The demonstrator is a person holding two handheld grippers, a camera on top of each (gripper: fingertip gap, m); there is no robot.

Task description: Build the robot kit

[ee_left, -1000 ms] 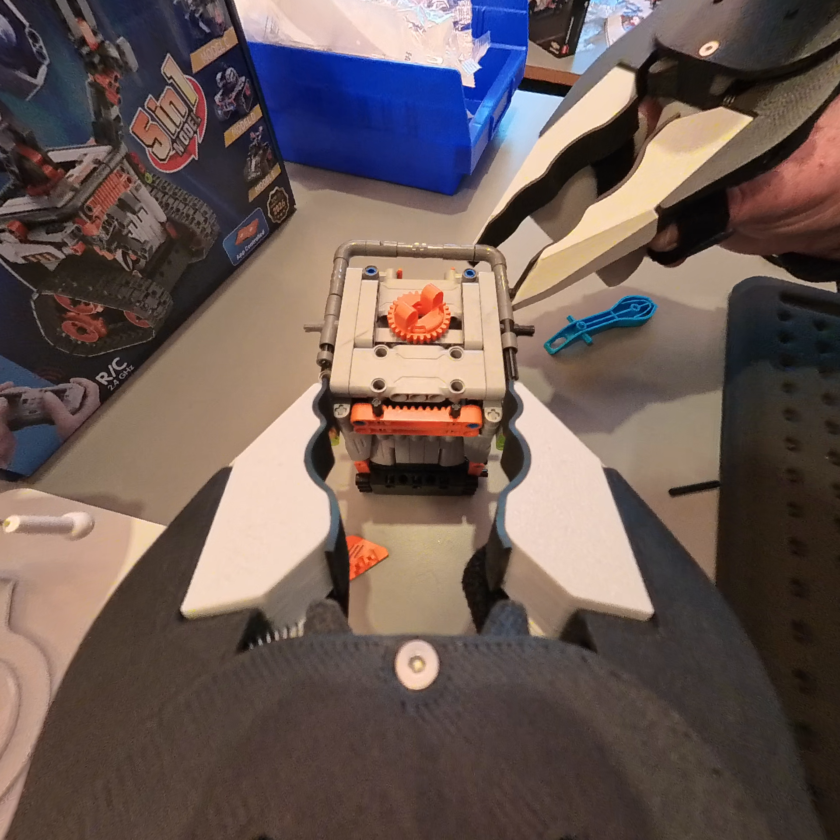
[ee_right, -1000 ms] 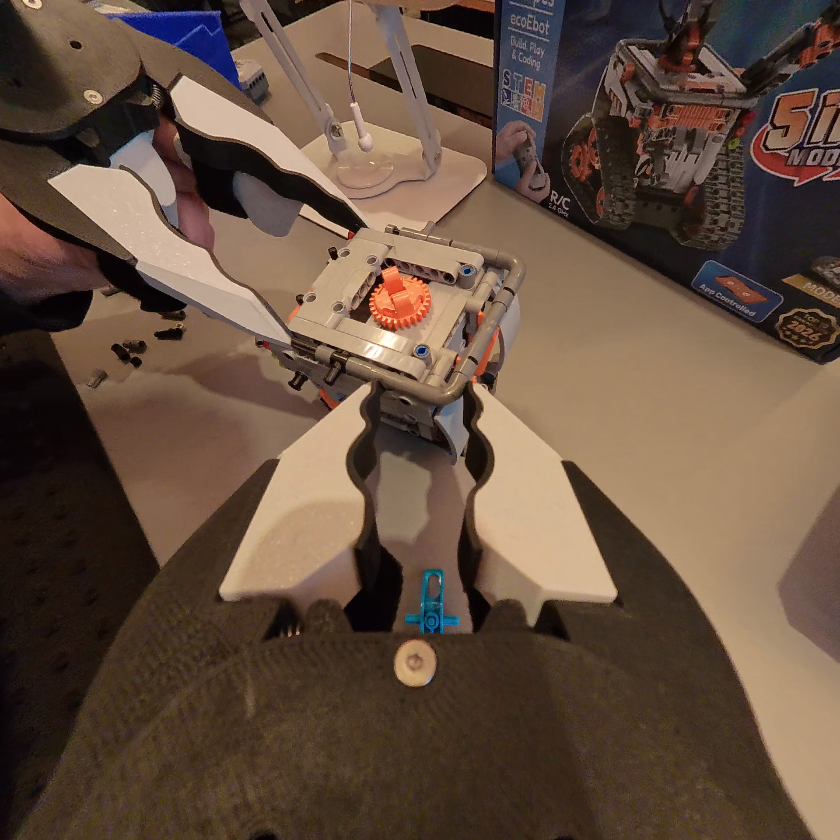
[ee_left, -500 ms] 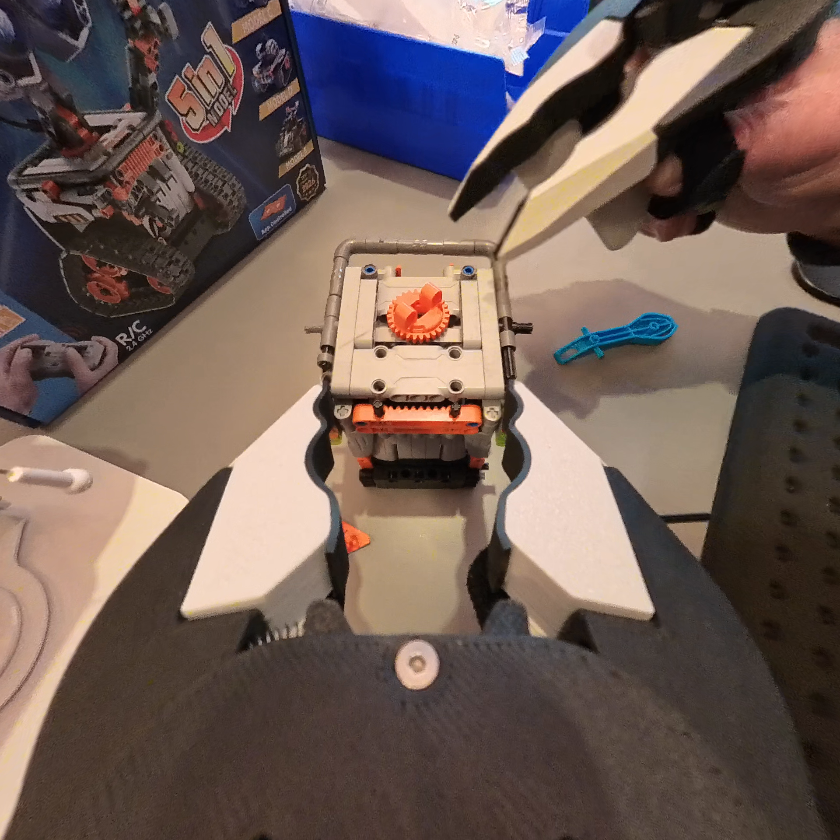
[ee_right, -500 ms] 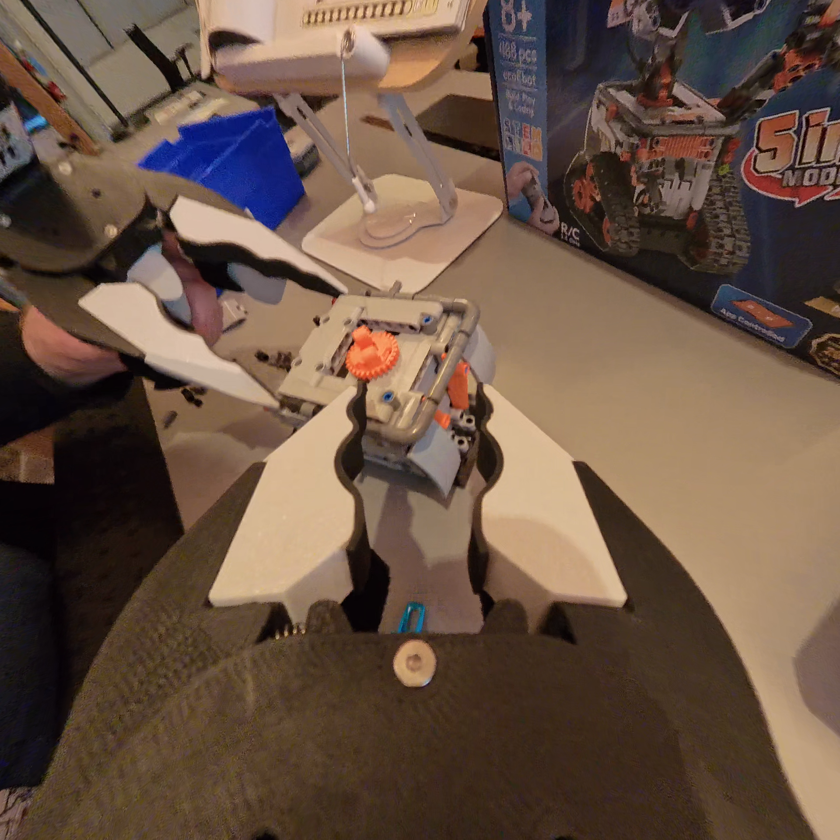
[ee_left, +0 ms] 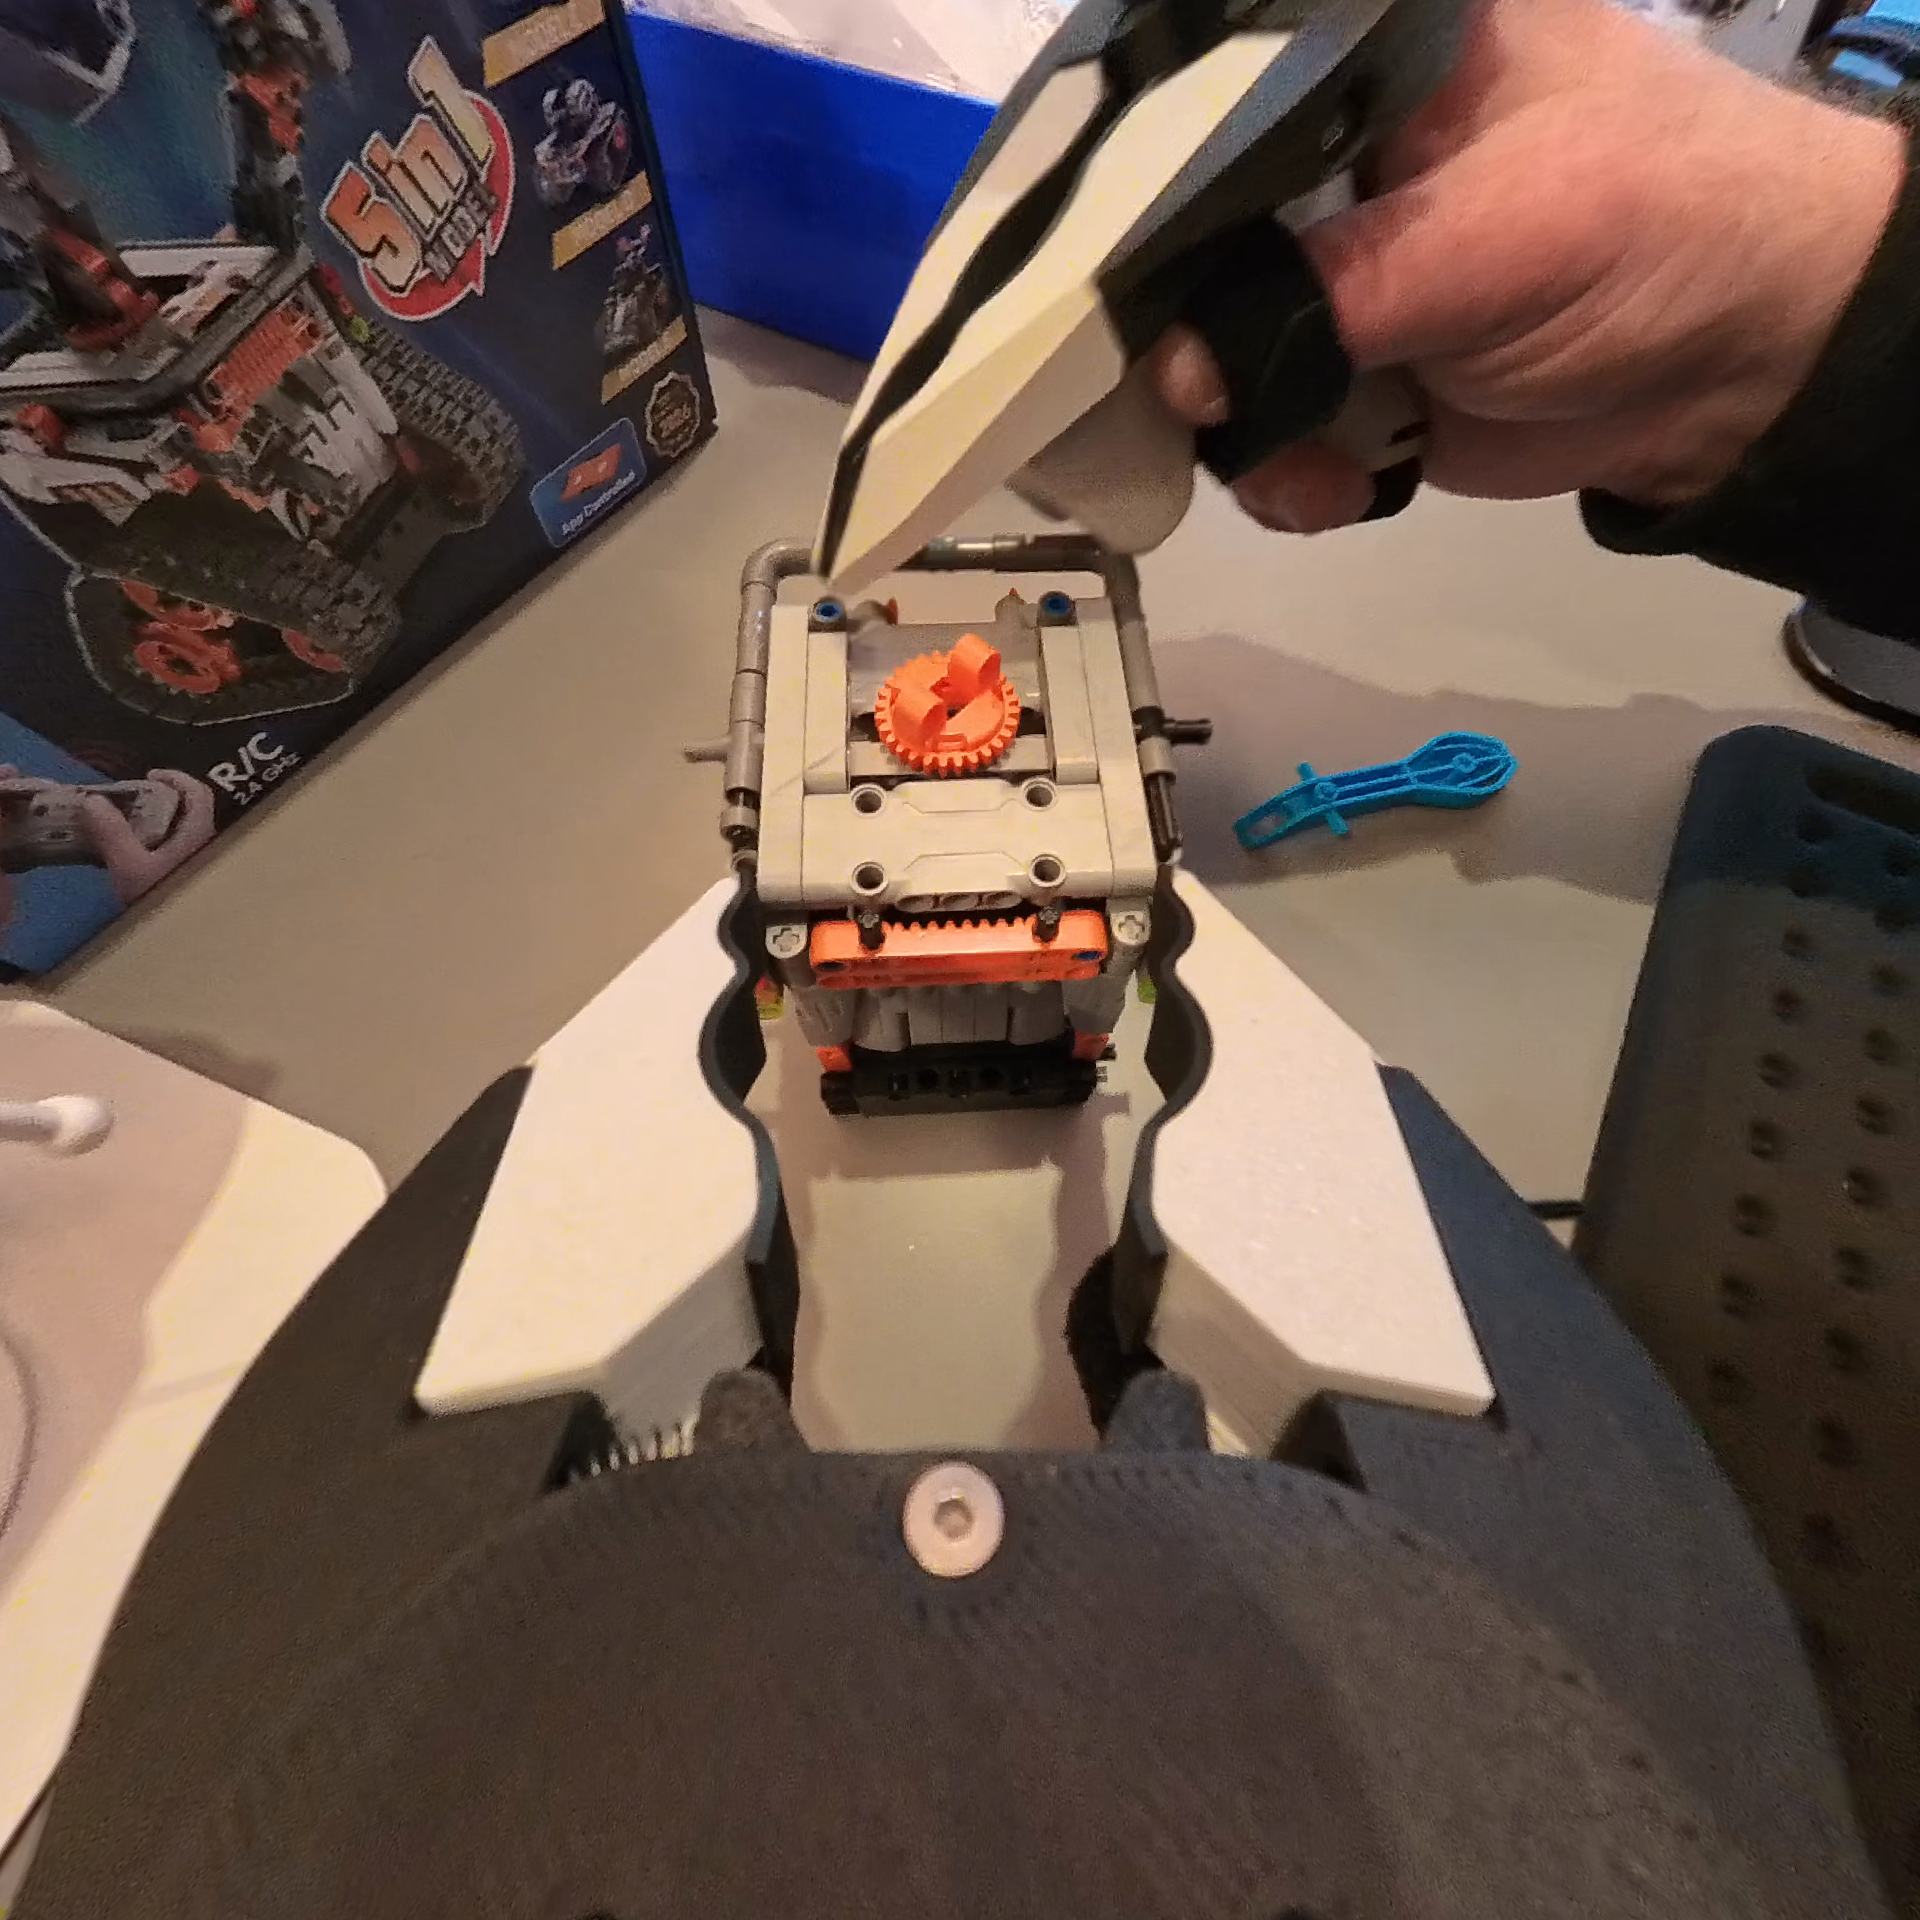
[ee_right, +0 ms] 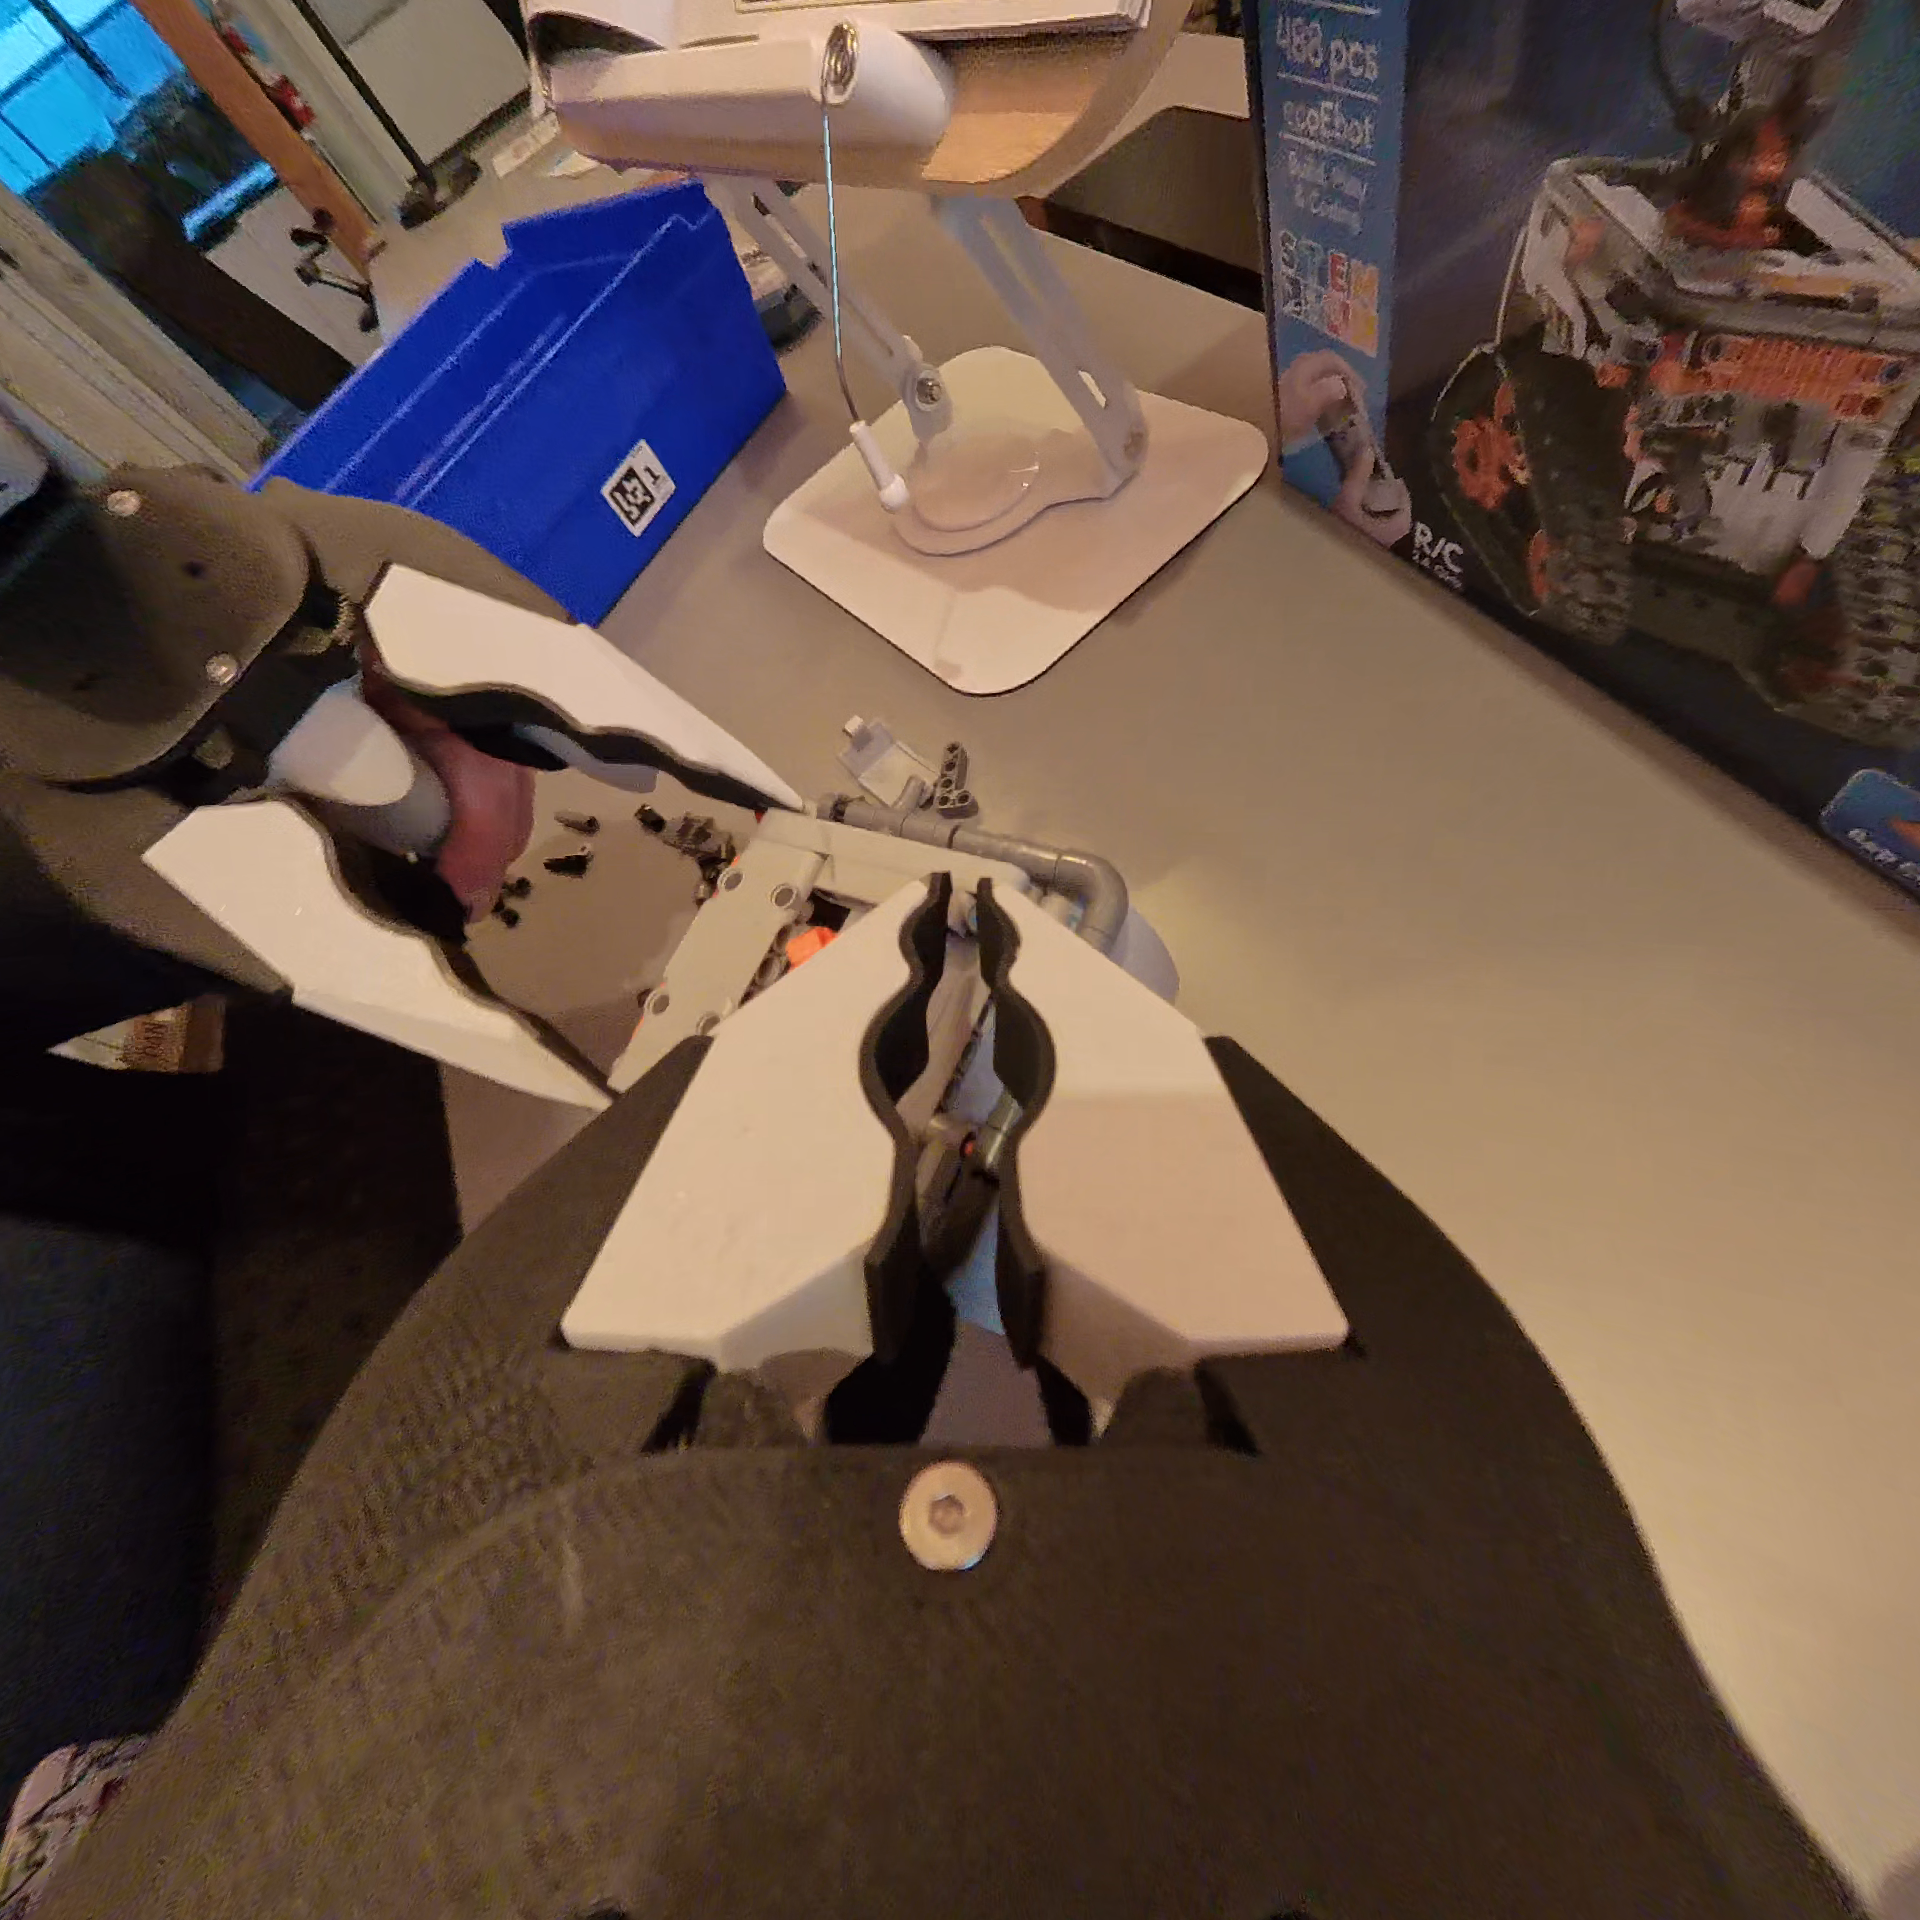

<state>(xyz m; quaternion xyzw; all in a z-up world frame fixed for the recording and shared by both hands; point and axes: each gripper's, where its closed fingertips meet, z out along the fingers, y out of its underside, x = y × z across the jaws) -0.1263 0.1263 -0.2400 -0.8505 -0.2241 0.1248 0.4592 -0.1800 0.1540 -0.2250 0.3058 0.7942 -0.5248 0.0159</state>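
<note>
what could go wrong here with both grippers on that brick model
1. The left gripper clamps only the near end of the brick model, so pressure from the right gripper at the far corner might pivot or drop it.
2. Pinching the thin grey tube frame could pop it off.

Glossy plastic brick model (ee_left: pixel 951 821), matt grey table (ee_left: pixel 499 852), glossy cardboard box (ee_left: pixel 312 343)
</note>
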